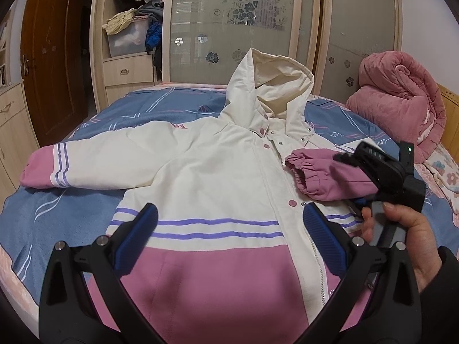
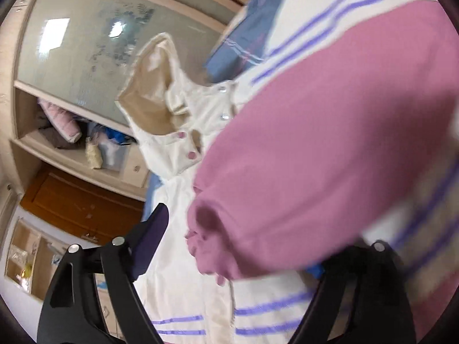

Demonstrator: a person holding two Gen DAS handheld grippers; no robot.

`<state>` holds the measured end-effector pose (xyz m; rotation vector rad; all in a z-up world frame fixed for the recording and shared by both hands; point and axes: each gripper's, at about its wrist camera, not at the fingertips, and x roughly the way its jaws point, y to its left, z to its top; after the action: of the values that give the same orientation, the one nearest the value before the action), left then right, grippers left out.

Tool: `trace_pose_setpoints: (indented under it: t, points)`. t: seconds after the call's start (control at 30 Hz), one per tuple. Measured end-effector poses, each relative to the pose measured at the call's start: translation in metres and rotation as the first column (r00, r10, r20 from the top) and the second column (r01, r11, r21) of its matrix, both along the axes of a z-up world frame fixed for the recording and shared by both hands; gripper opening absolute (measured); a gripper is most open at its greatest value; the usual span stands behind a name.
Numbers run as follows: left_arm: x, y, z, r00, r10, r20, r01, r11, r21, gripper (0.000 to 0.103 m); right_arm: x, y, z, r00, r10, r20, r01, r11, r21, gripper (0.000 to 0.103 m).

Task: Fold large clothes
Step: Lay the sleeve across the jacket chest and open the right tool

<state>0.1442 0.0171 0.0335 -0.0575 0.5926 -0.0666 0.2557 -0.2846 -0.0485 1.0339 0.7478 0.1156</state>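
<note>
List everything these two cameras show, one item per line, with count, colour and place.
jacket: one, cream with pink hem and purple stripes, flat on the bed, hood up
folded sleeve: one, pink cuff, laid across the jacket's chest
other sleeve: one, pink cuff, spread out on the bedspread
bedspread: one, blue, under the jacket
quilt: one, pink, rolled at the bed's far corner
wardrobe: one, beige with frosted doors, behind the bed
door: one, brown, beside the wardrobe
left gripper: open over the hem
right gripper: open around the cuff
hand: holding the right gripper
</note>
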Motion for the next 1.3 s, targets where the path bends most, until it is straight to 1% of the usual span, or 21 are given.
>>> trace_pose_setpoints:
  t: [0.03,0.13,0.17,0.2,0.27,0.3,0.33,0.37,0.43,0.5,0.6,0.7,0.8,0.93,1.07,1.13,1.2,1.23,1.27,1.3]
  points:
    - [0.000,0.000,-0.001,1.000,0.000,-0.005,0.000,1.000,-0.002,0.101,-0.005,-0.002,-0.003,1.000,-0.013,-0.010,0.013,1.000,0.008,0.083]
    - [0.001,0.002,0.000,1.000,-0.002,-0.007,0.002,1.000,-0.012,0.101,-0.005,0.002,-0.004,1.000,-0.001,0.012,0.001,1.000,-0.002,0.083]
    - [0.000,0.002,0.001,1.000,0.002,-0.002,-0.002,1.000,-0.009,0.101,-0.003,0.006,-0.003,0.999,-0.004,0.042,0.004,1.000,-0.002,0.081]
    - [0.000,0.002,0.001,1.000,0.003,0.002,-0.003,1.000,-0.005,0.101,-0.002,0.007,-0.002,0.998,-0.005,0.060,0.005,1.000,-0.008,0.077]
    - [-0.001,0.002,0.001,1.000,0.005,0.006,-0.005,1.000,0.003,0.101,0.003,0.016,-0.003,0.995,0.023,0.097,-0.021,1.000,-0.021,0.050]
    - [-0.001,0.002,0.001,1.000,0.005,0.005,-0.005,1.000,0.003,0.101,0.006,0.021,-0.003,0.994,0.032,0.103,-0.029,0.999,-0.035,0.044]
    - [-0.001,0.002,0.001,1.000,0.004,0.004,-0.004,1.000,0.003,0.101,0.008,0.025,-0.003,0.994,0.030,0.106,-0.025,0.999,-0.046,0.030]
    - [-0.001,0.002,0.000,1.000,0.004,0.003,-0.004,1.000,0.003,0.101,0.009,0.027,-0.004,0.994,0.021,0.112,-0.015,0.999,-0.048,0.020]
    - [-0.002,0.004,0.001,1.000,0.010,0.003,-0.010,1.000,0.004,0.101,0.010,0.028,-0.006,0.994,-0.005,0.107,0.008,1.000,-0.030,0.014]
    - [-0.003,0.009,0.002,1.000,0.017,0.008,-0.017,1.000,-0.004,0.101,0.013,0.032,-0.003,0.993,-0.008,0.117,0.009,1.000,-0.008,0.014]
    - [-0.005,0.017,0.004,0.999,0.030,0.019,-0.030,0.999,-0.015,0.101,0.016,0.046,0.008,0.986,0.002,0.167,-0.006,1.000,0.027,0.012]
    - [-0.006,0.026,0.006,0.999,0.042,0.022,-0.041,0.999,-0.027,0.101,0.024,0.071,0.020,0.973,0.021,0.230,-0.046,0.994,0.100,0.012]
    - [-0.008,0.036,0.009,0.998,0.053,0.031,-0.051,0.998,-0.041,0.101,0.034,0.099,0.027,0.965,0.063,0.255,-0.101,0.985,0.141,0.012]
    - [-0.011,0.048,0.013,0.997,0.069,0.040,-0.067,0.997,-0.046,0.101,0.046,0.140,0.027,0.958,0.121,0.260,-0.164,0.975,0.149,0.012]
    - [-0.013,0.061,0.016,0.996,0.079,0.045,-0.076,0.995,-0.067,0.101,0.051,0.172,0.018,0.957,0.176,0.229,-0.206,0.972,0.115,0.012]
    - [-0.013,0.064,0.017,0.996,0.079,0.043,-0.076,0.994,-0.073,0.101,0.054,0.185,0.010,0.960,0.208,0.189,-0.229,0.969,0.096,0.013]
    - [-0.013,0.066,0.019,0.996,0.074,0.042,-0.070,0.994,-0.084,0.101,0.054,0.190,0.003,0.964,0.211,0.159,-0.227,0.970,0.088,0.021]
    - [-0.012,0.067,0.019,0.997,0.072,0.042,-0.069,0.994,-0.086,0.101,0.053,0.191,0.000,0.967,0.206,0.152,-0.221,0.971,0.088,0.037]
    - [-0.012,0.066,0.020,0.997,0.068,0.043,-0.064,0.994,-0.087,0.101,0.052,0.193,-0.002,0.969,0.203,0.139,-0.215,0.973,0.082,0.069]
    - [-0.014,0.066,0.021,0.997,0.066,0.045,-0.062,0.994,-0.087,0.101,0.052,0.192,-0.002,0.970,0.199,0.139,-0.212,0.974,0.084,0.083]
